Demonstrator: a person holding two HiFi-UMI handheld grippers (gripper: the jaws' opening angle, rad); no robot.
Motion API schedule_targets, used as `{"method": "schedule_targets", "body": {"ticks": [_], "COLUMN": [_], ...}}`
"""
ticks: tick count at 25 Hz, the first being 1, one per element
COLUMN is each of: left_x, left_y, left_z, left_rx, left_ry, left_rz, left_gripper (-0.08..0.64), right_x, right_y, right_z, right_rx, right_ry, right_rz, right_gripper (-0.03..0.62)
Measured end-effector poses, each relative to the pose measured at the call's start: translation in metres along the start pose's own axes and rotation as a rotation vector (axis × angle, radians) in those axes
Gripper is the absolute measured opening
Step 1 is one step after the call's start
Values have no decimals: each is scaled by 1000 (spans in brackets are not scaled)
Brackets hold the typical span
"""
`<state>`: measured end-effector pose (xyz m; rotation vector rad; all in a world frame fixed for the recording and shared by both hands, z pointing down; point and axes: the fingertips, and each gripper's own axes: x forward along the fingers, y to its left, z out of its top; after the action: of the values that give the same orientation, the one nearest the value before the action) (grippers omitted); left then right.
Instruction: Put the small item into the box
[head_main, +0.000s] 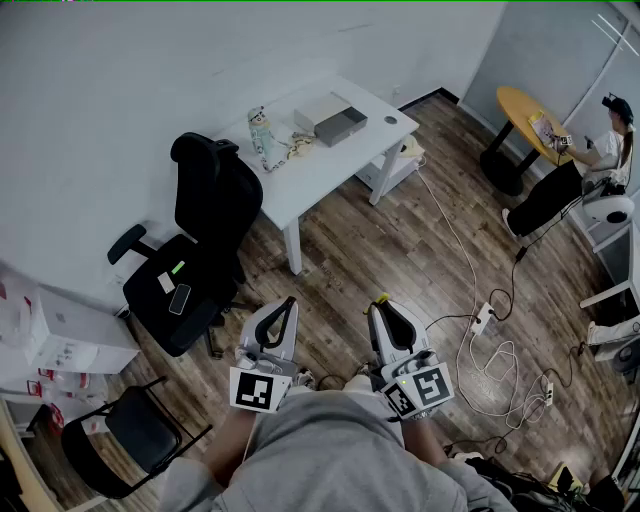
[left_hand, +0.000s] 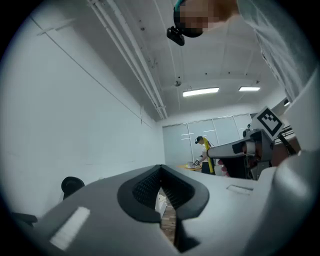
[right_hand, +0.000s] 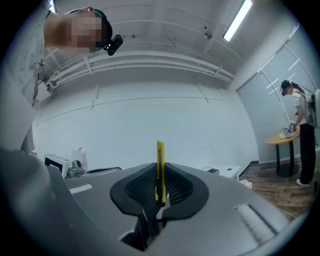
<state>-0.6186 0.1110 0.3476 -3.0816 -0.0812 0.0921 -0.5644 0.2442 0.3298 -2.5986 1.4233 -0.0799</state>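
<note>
A slim yellow utility knife (right_hand: 160, 162) stands upright between the pads of my right gripper (right_hand: 160, 175), which is shut on it. In the head view its yellow tip (head_main: 381, 298) pokes out past the right gripper (head_main: 384, 306), held at waist height over the wood floor. My left gripper (head_main: 288, 304) is alongside it, jaws shut with nothing between them (left_hand: 161, 175). A grey and white box (head_main: 331, 118) lies on the white desk (head_main: 300, 175) by the far wall, well away from both grippers.
A black office chair (head_main: 200, 240) with a phone on its seat stands left of the desk. A folding chair (head_main: 130, 430) is at lower left. Cables and a power strip (head_main: 482, 320) lie on the floor at right. Another person (head_main: 590, 160) sits at a round table (head_main: 522, 108).
</note>
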Motion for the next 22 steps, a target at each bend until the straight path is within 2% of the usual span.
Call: {"method": "schedule_targets", "body": {"ticks": [4,14,22], "left_x": [4,8,-3], "left_y": [2,-24,-9], "left_z": [-1,-6,-12], "left_rx": [-12,-29,-42], "left_ry": [1,-4,6], "left_rz": [-13,-109,-81], "left_gripper": [3,3,3], "right_x": [-2,-26,-25], "right_y": [0,-5,0], "right_z": [3,-2,-7], "right_rx": [-18,-17,10], "right_ry": [-4,3,0], "right_rz": [-24,-101,-121], "right_gripper": [64,64,64]}}
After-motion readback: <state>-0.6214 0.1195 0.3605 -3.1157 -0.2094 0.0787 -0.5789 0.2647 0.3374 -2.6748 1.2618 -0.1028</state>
